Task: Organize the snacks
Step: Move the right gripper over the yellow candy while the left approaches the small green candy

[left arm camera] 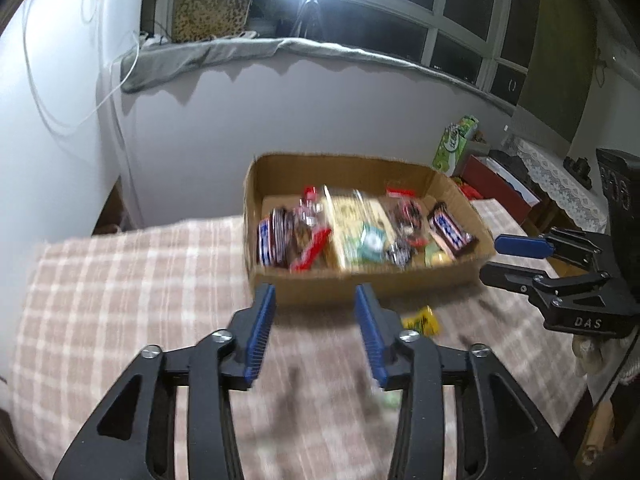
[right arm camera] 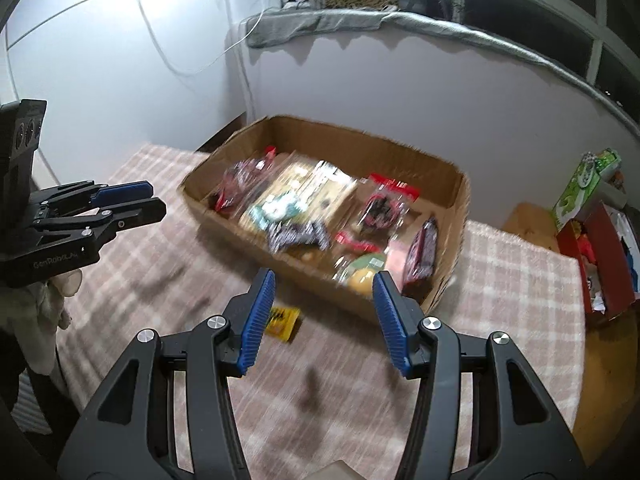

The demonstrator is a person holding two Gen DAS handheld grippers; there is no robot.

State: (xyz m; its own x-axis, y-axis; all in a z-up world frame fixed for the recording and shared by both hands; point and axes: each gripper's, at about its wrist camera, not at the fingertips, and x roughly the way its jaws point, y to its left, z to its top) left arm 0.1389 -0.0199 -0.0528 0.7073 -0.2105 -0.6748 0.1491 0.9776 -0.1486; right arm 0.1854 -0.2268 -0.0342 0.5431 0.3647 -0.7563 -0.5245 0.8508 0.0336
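A cardboard box (left arm camera: 276, 172) (right arm camera: 452, 248) full of several wrapped snacks stands on a checked tablecloth (left arm camera: 120, 300) (right arm camera: 160, 240). A small yellow snack packet (left arm camera: 422, 320) (right arm camera: 285, 322) lies on the cloth just in front of the box. My left gripper (left arm camera: 316, 304) is open and empty above the cloth, short of the box's near wall. My right gripper (right arm camera: 324, 288) is open and empty, just right of the yellow packet. Each gripper shows in the other's view, the right (left arm camera: 490, 256) and the left (right arm camera: 158, 198), both with jaws apart.
A green snack bag (left arm camera: 456, 144) (right arm camera: 584, 184) and a red box (left arm camera: 496, 184) (right arm camera: 600, 256) stand right of the table. A white wall lies behind the cardboard box. The table's edges run at the left and right.
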